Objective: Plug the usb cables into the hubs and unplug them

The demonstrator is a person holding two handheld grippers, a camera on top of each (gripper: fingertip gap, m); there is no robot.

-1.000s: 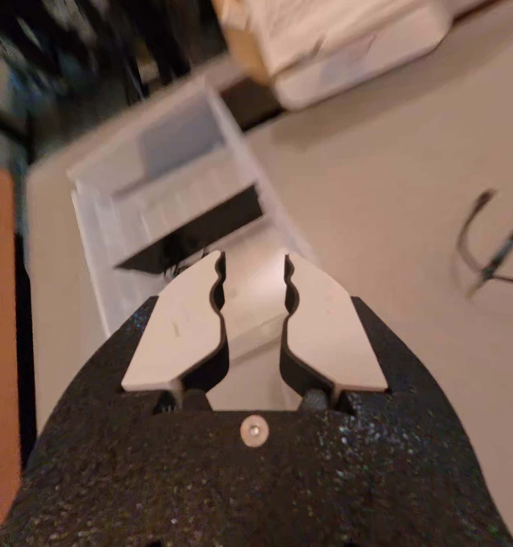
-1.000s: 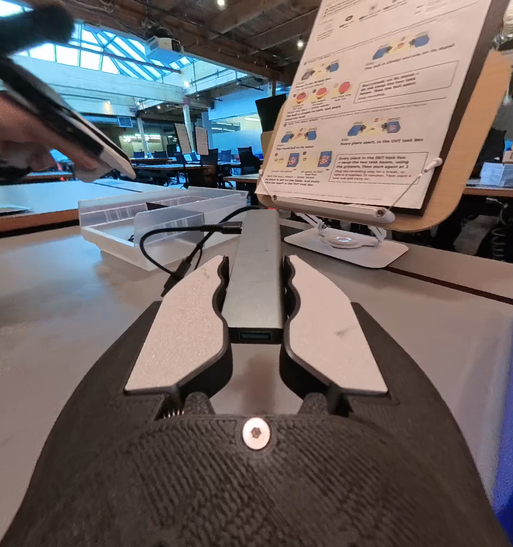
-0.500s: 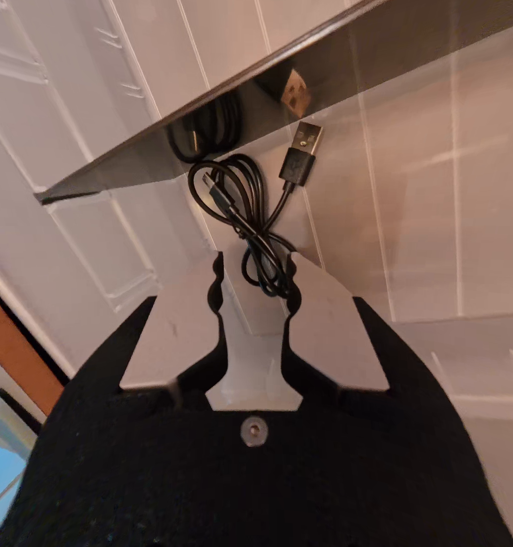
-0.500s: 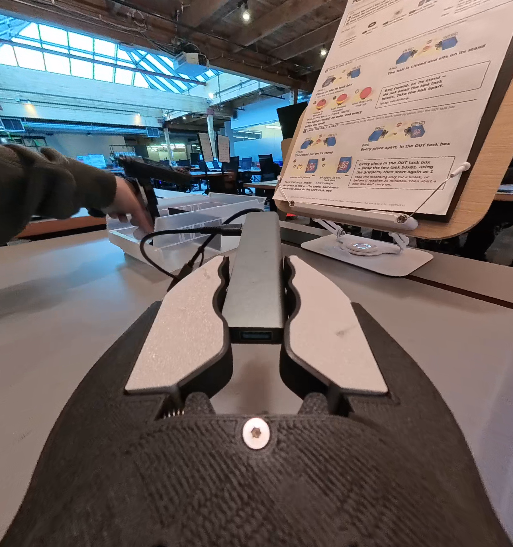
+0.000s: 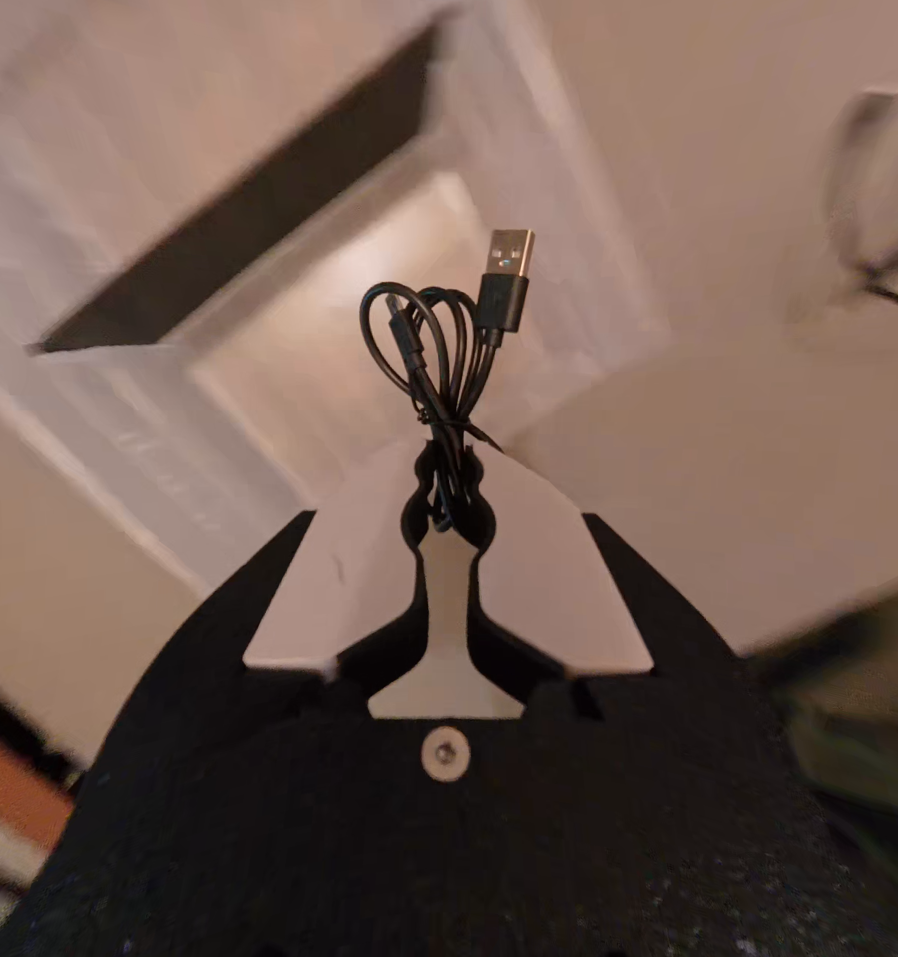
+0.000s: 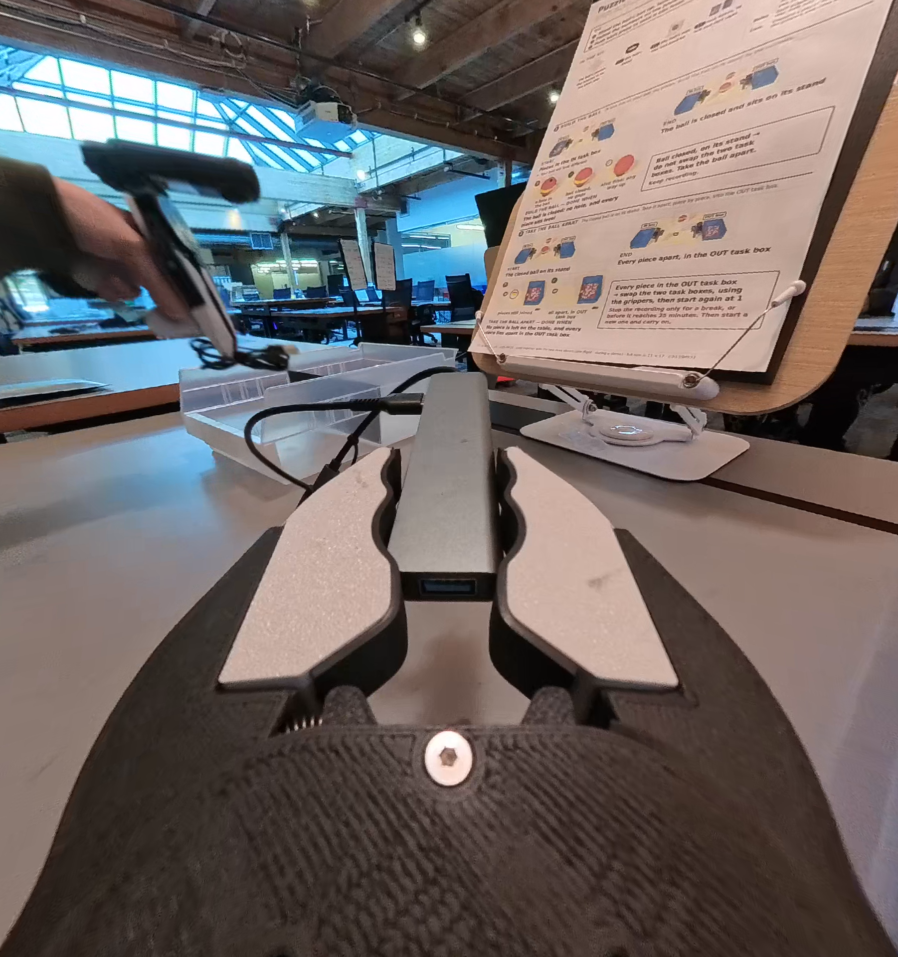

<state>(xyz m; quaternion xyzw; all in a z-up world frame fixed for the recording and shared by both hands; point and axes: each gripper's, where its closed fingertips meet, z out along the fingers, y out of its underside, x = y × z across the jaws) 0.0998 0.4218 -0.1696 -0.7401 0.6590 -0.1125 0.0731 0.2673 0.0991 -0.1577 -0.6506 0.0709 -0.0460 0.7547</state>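
USB cable (image 5: 439, 362), a black bundle tied at its middle, is pinched at the tie between the tips of the left gripper (image 5: 447, 455), whose jaws are drawn nearly together on it. Its loops and its USB-A plug (image 5: 509, 264) stand out ahead of the tips, plug end pointing away from the tool. Beyond and below the tips lies the clear compartment tray (image 5: 332, 269), blurred; the bundle hangs clear above it.

The right gripper (image 6: 446, 466) clamps the grey hub (image 6: 449, 497) by its long sides, the hub flat on the table (image 6: 99, 544), an end port (image 6: 446, 586) facing back toward the tool. Another black cable (image 6: 301, 414) is already seated in the hub's left side, ahead of the fingertips.

Step in hand, by judgement: fetching a cable from the tray. The next move calls for carrying it to the hub and regripping near the plug, since the present hold on the bundle leaves the plug free to swing.
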